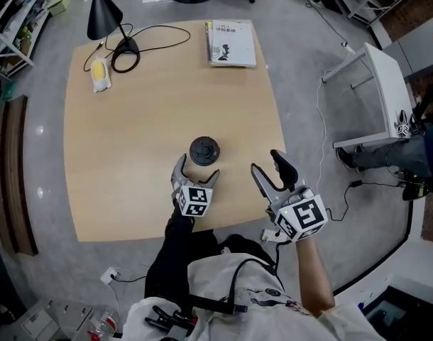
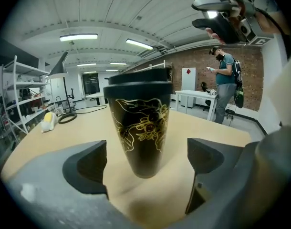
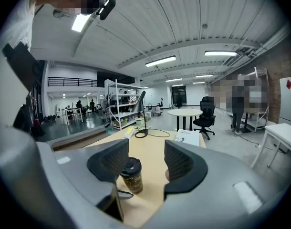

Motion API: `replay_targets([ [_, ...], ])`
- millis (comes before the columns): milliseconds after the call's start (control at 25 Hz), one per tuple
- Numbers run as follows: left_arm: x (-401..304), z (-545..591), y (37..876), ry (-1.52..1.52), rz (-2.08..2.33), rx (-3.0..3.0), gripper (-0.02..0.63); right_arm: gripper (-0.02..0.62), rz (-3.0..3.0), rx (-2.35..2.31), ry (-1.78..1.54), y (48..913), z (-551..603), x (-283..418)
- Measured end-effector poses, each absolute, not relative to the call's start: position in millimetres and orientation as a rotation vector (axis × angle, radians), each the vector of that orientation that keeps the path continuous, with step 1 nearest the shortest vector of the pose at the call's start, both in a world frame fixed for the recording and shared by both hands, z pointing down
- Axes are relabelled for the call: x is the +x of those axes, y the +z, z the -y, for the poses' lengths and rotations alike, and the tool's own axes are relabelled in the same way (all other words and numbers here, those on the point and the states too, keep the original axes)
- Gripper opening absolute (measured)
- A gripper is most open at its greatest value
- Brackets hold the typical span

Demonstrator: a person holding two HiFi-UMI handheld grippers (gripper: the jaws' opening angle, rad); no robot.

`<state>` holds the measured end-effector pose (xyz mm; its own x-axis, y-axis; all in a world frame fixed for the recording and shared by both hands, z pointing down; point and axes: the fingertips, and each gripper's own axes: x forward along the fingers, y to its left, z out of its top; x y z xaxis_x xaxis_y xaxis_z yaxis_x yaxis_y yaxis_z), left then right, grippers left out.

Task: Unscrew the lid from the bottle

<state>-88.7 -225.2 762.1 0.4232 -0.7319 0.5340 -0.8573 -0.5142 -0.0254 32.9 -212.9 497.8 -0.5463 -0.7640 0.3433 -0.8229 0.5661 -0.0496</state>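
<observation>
My left tool (image 1: 197, 170) is spread wide, and the bottle (image 2: 140, 128) stands upright in line with the gap, pads clear of both sides. The bottle is on the pale wood tabletop (image 1: 131, 133) near the front edge, with bare surface all round. It is black and tapered with a gold pattern, and the round black lid (image 1: 204, 150) is on. My right tool (image 1: 267, 163) is half open and empty, by the right front corner.
</observation>
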Motion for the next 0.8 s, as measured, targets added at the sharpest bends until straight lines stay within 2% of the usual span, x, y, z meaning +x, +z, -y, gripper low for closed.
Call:
replay_targets([
  [360,-61.8,259.5,761.6,0.561,1.363,2.484,0.537,0.232,2.423,1.203,0.404,544.3,231.4,21.7],
  [640,-53.1,270.6,753.9,0.544,1.408,2.525,0.535,0.218,2.352,1.211,0.451,563.0,231.1,38.9],
  [800,-50.7,274.4,750.3,0.558,1.401,2.549,0.488,0.212,2.326,1.213,0.475,573.3,228.8,43.9],
])
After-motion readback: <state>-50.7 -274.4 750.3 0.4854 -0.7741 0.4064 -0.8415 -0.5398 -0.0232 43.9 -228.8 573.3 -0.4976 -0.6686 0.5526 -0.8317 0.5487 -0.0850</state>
